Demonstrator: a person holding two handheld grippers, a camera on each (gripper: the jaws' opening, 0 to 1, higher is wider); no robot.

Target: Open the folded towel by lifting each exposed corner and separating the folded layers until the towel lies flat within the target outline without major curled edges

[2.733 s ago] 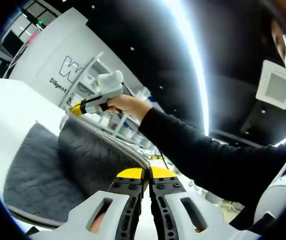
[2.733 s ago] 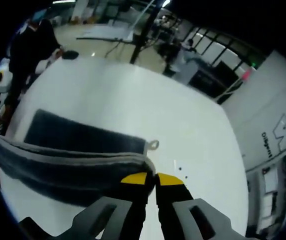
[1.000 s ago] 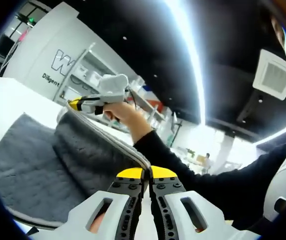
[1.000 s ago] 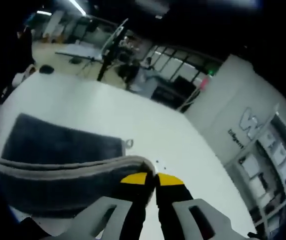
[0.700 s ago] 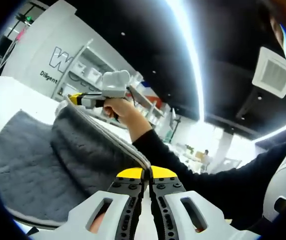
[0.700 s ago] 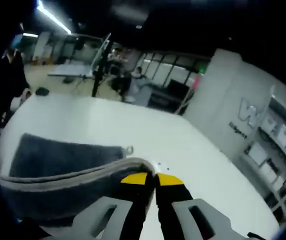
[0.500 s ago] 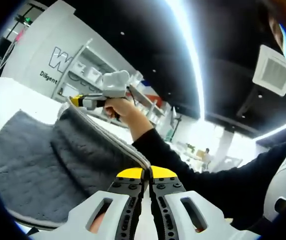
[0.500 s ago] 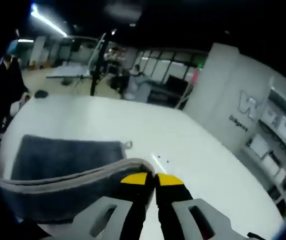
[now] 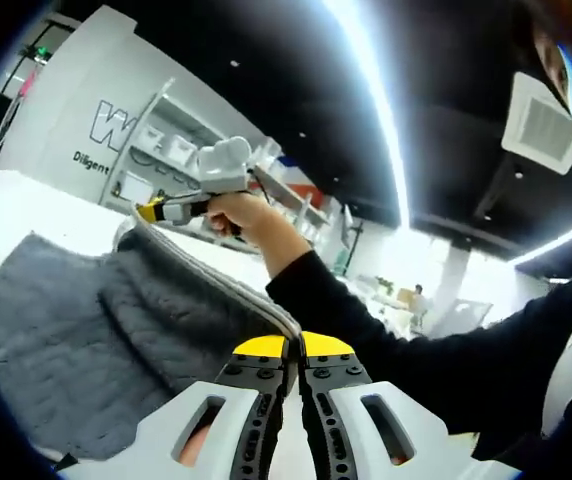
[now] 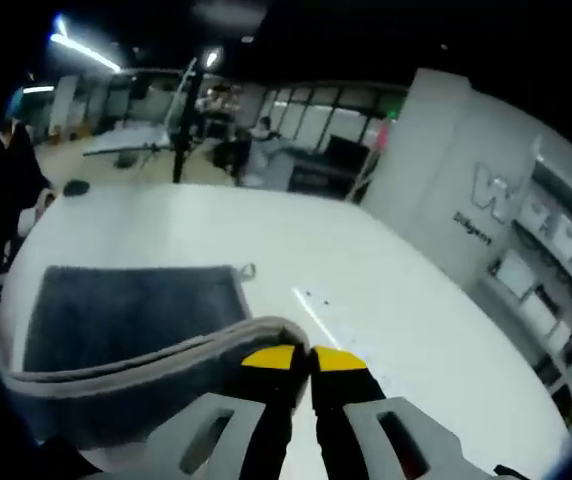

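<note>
Both tools hold one pale-bound edge of the dark grey terry towel up off the white tabletop.

Left gripper view: the left tool, yellow tips pinched on the edging, and the right tool gripping the far corner. Right gripper view: the right tool is clamped on the same edge; the lower layer lies flat, hanging loop at its corner. Uneven pulling could drag that layer, or a slipped corner fall back curled.
</note>
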